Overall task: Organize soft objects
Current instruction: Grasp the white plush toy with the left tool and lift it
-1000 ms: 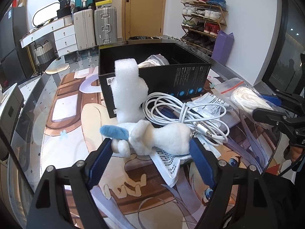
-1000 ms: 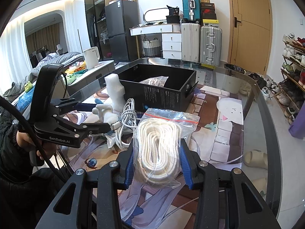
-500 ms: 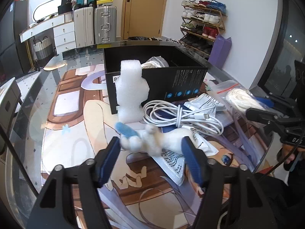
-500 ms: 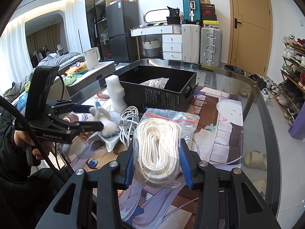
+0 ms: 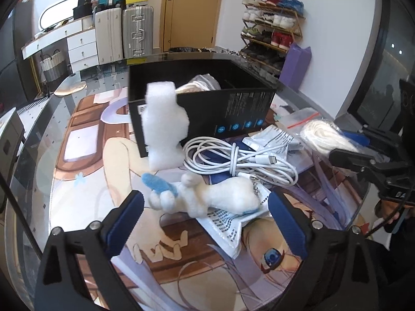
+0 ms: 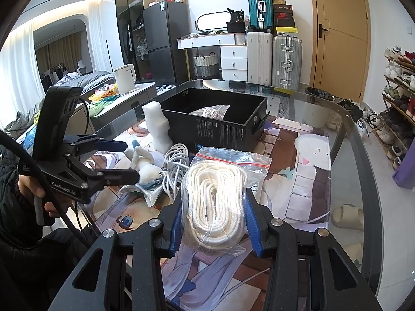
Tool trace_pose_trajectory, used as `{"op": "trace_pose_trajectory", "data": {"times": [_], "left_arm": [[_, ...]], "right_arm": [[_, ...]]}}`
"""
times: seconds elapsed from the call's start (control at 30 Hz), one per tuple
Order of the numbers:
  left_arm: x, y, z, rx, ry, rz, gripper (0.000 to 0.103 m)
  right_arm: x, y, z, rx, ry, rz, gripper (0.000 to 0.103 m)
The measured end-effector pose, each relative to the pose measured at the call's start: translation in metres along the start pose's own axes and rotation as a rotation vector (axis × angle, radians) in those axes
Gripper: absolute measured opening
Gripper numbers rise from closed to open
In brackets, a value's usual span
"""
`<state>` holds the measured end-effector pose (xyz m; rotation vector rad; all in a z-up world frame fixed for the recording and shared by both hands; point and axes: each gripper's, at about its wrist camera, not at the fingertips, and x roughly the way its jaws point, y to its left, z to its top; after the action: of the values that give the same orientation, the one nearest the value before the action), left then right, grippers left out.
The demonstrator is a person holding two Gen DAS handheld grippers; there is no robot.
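Observation:
A white plush toy point(image 5: 207, 197) with a blue ear lies on a printed plastic pouch point(image 5: 233, 223), between the wide-open jaws of my left gripper point(image 5: 205, 207); the pads do not touch it. It also shows in the right wrist view point(image 6: 145, 165). My right gripper point(image 6: 212, 223) is shut on a zip bag of white rope point(image 6: 218, 197), held above the table. A white foam block point(image 5: 163, 127) stands against the black box point(image 5: 207, 103), which holds another bagged item point(image 6: 210, 110).
A coiled white cable point(image 5: 238, 158) lies beside the plush. Small packets point(image 5: 275, 140) lie by the box. The glass table point(image 6: 350, 155) has a printed mat and a curved edge at the right. Suitcases point(image 6: 272, 57) and a shoe rack point(image 5: 269, 31) stand beyond.
My left gripper opened and let go of the plush, which now lies on the pouch. The right gripper with the rope bag has not moved.

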<state>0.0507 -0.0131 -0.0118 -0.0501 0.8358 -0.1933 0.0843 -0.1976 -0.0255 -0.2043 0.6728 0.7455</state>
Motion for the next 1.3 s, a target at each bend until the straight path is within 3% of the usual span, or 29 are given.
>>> {"op": "trace_pose_trajectory", "data": {"times": [0.2, 0.63, 1.3], "left_arm": [[0.015, -0.003, 0.003, 0.014, 0.039, 0.017, 0.097], [0.005, -0.005, -0.002, 0.036, 0.012, 0.014, 0.086], [-0.04, 0.0, 0.008, -0.002, -0.116, 0.027, 0.086]], "right_arm": [[0.002, -0.001, 0.0, 0.0, 0.005, 0.002, 0.042], [0.006, 0.001, 0.001, -0.004, 0.009, 0.009, 0.042], [-0.005, 0.007, 0.01, -0.008, -0.061, 0.01, 0.042]]}}
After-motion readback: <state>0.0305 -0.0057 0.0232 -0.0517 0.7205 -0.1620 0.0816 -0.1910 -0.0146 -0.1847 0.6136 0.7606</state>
